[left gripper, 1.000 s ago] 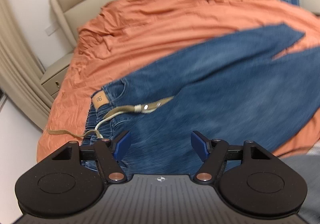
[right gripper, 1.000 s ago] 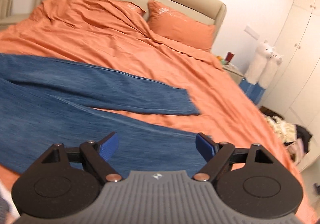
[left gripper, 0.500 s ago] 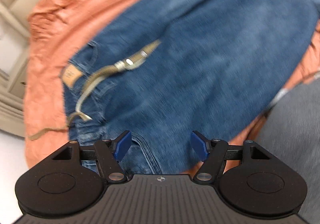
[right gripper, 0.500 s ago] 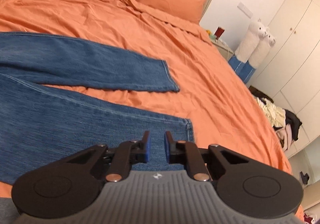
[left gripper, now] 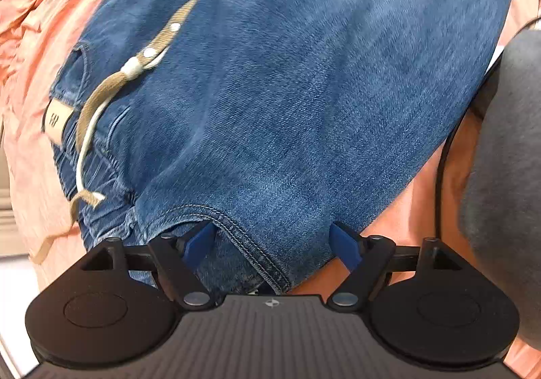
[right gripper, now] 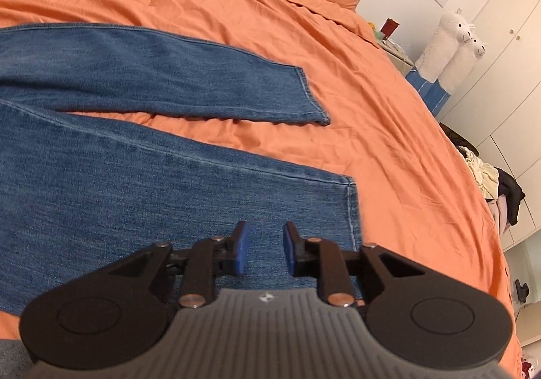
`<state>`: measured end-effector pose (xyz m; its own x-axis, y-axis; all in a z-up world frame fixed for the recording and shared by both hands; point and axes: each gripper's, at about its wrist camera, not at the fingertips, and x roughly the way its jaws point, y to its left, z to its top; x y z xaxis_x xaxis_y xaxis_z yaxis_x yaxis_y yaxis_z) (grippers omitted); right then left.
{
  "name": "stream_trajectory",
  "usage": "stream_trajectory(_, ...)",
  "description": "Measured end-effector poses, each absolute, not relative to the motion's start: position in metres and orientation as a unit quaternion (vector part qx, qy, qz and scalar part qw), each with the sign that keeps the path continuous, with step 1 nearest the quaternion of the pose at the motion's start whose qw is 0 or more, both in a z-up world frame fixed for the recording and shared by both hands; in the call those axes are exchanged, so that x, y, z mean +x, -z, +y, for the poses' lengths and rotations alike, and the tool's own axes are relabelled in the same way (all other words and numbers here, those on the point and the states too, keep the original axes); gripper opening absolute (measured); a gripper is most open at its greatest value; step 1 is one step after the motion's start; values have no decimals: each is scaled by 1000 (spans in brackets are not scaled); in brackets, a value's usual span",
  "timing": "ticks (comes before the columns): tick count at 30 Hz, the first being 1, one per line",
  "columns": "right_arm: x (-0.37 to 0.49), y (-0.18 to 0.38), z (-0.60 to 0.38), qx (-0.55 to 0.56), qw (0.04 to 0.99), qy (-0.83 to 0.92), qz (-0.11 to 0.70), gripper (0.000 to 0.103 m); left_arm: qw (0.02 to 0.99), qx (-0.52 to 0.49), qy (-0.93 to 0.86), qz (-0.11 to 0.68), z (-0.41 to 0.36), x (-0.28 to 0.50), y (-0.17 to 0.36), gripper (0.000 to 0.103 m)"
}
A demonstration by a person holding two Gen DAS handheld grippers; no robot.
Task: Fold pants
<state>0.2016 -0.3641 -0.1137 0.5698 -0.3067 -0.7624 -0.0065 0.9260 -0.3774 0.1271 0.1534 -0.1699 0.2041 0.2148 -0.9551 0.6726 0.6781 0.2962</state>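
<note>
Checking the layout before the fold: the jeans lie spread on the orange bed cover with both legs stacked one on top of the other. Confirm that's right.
Not quite. The jeans do lie spread on the orange bed cover, but the legs are not stacked. The right wrist view shows them side by side, splayed apart, with a wedge of orange cover showing between them down to the hems.

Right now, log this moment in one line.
jeans flat on bed | left gripper opening over waist | right gripper opening, nothing gripped

Both wrist views close above jeans (left gripper: 304, 91)
</note>
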Motion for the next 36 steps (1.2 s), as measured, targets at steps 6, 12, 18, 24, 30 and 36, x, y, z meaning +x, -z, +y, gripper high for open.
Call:
stream_trajectory(6, 203, 114, -362, -179, 866, 82, 459, 33, 695, 352, 154, 607, 145, 126, 173, 64)
stream_trajectory(12, 200, 103, -369, -190, 864, 57, 463, 42, 755, 281, 117, 581, 155, 116, 151, 31)
stream_trajectory(18, 197, 98, -392, -233, 852, 17, 469, 45, 816, 212, 67, 534, 162, 113, 118, 18)
stream_trajectory(24, 204, 94, -426, -222, 838, -56, 496, 44, 853, 162, 20, 496, 159, 126, 80, 17)
stream_trajectory(30, 212, 99, -452, -232, 793, -133, 547, 43, 871, 103, -31, 480, 155, 154, 61, 17)
stream_trajectory(36, 211, 125, -462, -273, 738, -192, 587, 42, 864, 99, -61, 489, 155, 175, 62, 17)
